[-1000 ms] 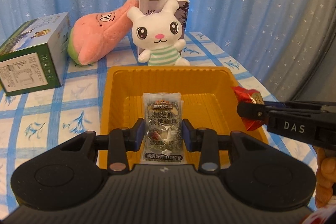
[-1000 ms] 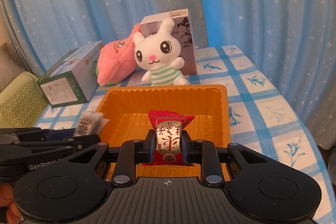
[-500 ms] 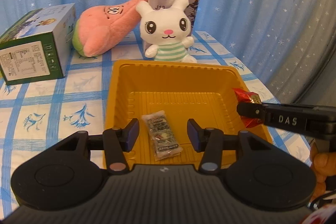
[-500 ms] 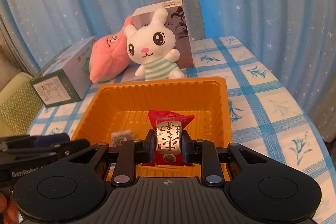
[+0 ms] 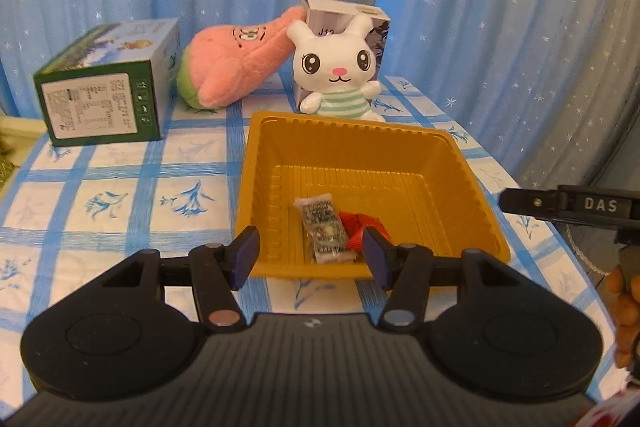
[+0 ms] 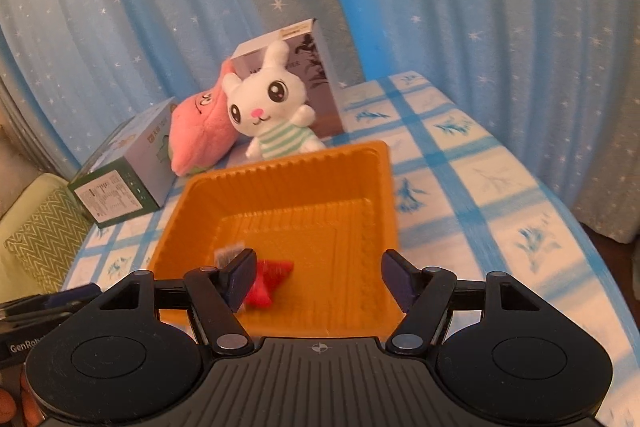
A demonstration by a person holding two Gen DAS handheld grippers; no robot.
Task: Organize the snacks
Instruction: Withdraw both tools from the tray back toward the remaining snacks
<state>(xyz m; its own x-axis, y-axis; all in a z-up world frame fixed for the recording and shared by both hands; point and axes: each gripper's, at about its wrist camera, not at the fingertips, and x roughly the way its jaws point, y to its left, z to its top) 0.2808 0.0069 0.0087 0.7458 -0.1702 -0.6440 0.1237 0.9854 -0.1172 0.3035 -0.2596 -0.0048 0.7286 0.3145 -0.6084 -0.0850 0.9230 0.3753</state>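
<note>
Left wrist view shows the orange tray [image 5: 476, 187] on the blue-checked tablecloth [image 5: 120, 195], and everything else is placed from that tray. Inside it, near the front wall, lie two snacks: a clear packet with dark print [image 5: 325, 229] and, touching its right side, a red wrapped snack [image 5: 360, 225]. The left gripper [image 5: 310, 257] hovers just in front of the tray's near rim; its jaws are spreading apart and nothing sits between them. The right gripper [image 5: 520, 203], seen from the side, reaches in just off the tray's right rim.

From the right wrist view, the right gripper [image 6: 318, 277] hangs over the tray's front part with its jaws opening wide; the red snack [image 6: 270, 279] lies on the tray floor beside the left finger [image 6: 240, 273], not pinched. The picture is blurred there.

Behind the tray's far rim sits a white plush rabbit [image 5: 338, 71], backed by a pale carton [image 5: 346, 15]. Left of the rabbit leans a pink plush [image 5: 240, 63], and farther left of the tray stands a green box [image 5: 104, 95].
</note>
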